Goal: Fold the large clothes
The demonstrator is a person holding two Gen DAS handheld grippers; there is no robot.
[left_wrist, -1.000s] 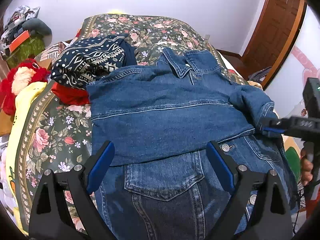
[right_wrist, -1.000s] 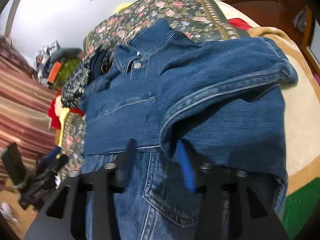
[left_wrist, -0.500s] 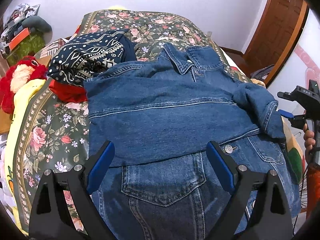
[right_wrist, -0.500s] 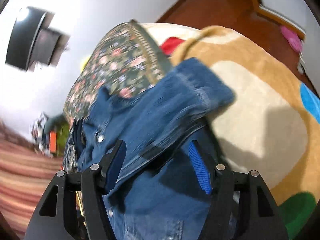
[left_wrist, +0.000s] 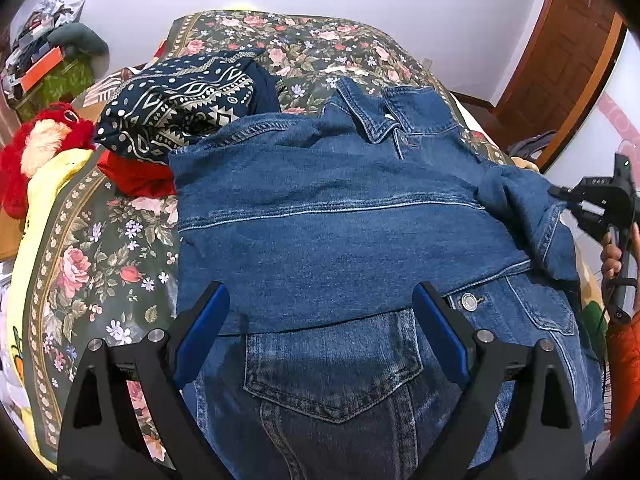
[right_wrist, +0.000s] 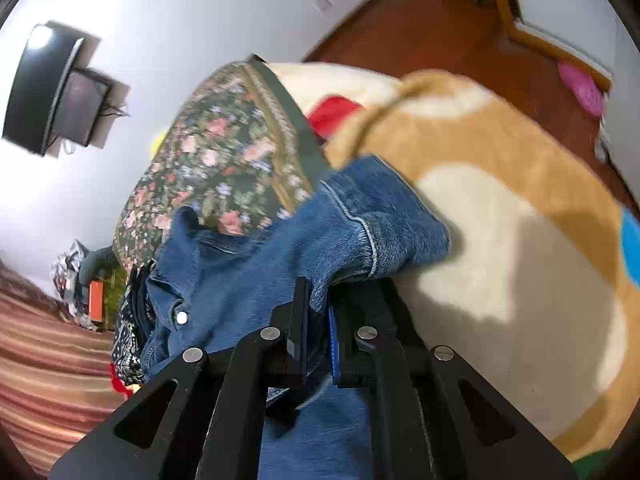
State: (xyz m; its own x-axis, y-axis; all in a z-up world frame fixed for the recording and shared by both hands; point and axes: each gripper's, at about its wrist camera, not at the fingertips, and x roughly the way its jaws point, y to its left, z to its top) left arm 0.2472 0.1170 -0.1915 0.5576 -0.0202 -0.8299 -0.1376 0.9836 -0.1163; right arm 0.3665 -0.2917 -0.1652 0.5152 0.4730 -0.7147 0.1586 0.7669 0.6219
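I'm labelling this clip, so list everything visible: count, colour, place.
denim jacket: one, blue, spread on the bed
floral bedspread: one, dark green with pink roses, under the jacket
patterned garment: one, navy and white, left of the collar
red cloth: one, beneath the patterned garment
plush toy: one, red, far left
wooden door: one, brown, right
left gripper: black with blue pads, open above the jacket
right gripper: shut on the jacket sleeve

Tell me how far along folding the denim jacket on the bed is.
Partly done. Done: one sleeve of the denim jacket already lies folded across its front. In hand: the right gripper has just closed on the other sleeve's cuff at the bed's edge. The left gripper hovers open over the hem, holding nothing. Left: bringing that sleeve across, then folding the body.
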